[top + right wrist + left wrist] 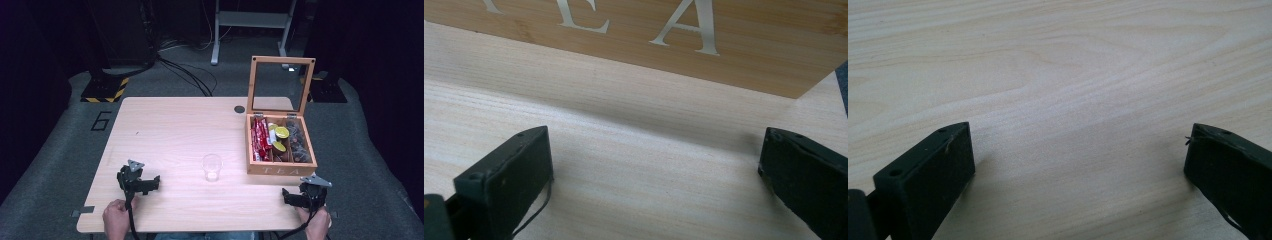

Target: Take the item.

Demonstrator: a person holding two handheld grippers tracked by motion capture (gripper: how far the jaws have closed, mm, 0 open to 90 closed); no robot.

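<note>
A wooden tea box marked TEA stands at the table's right with its glass lid raised. Inside lie red packets, yellow-lidded pods and dark pods. A clear empty glass stands left of the box. My left gripper rests at the front left, open over bare wood. My right gripper sits at the front right, open, just before the box's front wall, with nothing between its jaws.
The light wooden table has a round cable hole near its back edge. Beyond it, on the grey floor, are black cables, a hazard-striped base and a white stand.
</note>
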